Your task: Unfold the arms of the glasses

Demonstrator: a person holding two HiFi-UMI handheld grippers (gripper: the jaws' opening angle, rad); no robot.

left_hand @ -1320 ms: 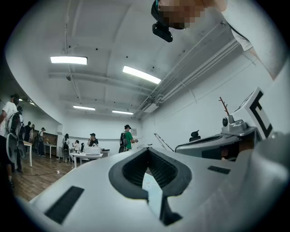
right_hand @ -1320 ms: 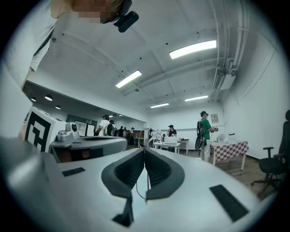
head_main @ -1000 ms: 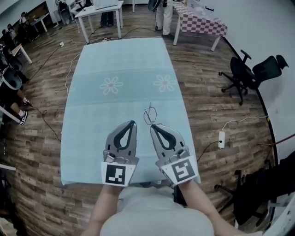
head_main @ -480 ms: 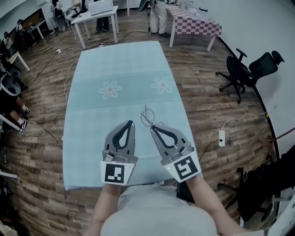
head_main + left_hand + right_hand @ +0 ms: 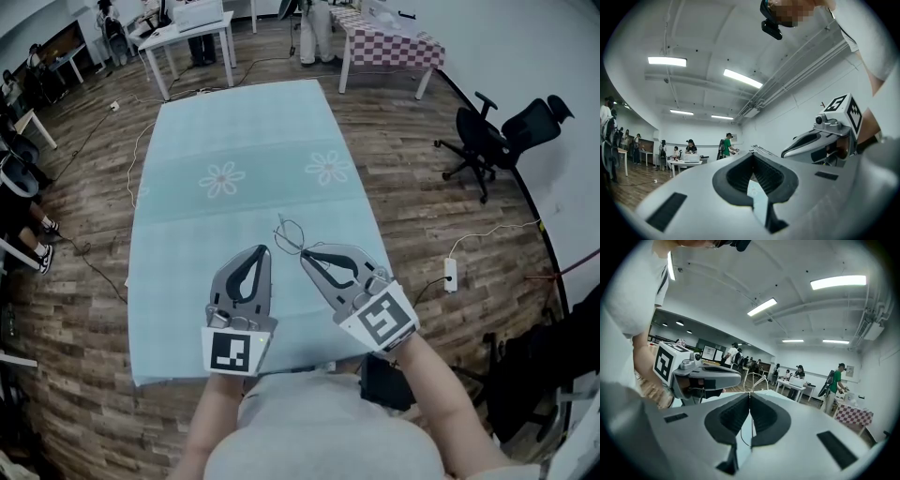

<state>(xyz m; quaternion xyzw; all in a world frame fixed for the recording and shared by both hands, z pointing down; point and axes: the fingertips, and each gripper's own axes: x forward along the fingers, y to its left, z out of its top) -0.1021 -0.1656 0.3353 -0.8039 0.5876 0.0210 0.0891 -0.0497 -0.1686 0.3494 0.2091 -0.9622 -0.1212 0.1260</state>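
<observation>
One pair of thin wire-frame glasses (image 5: pixel 289 232) pinched in my closed right gripper (image 5: pixel 305 255), left gripper (image 5: pixel 264 249) shut, empty, alongside; I fear that slim hold slipping or bending wire.

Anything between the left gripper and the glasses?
Nothing visible. The right gripper is shut on the glasses, and the left gripper, shut and empty, sits beside them above the blue tablecloth, with an open gap between.

Thin, dark wire-framed glasses (image 5: pixel 292 238) are pinched at the tip of the right hand-held gripper (image 5: pixel 305 255), held over the pale blue bench (image 5: pixel 244 131). One slim arm angles away; finer detail is unclear.
</observation>
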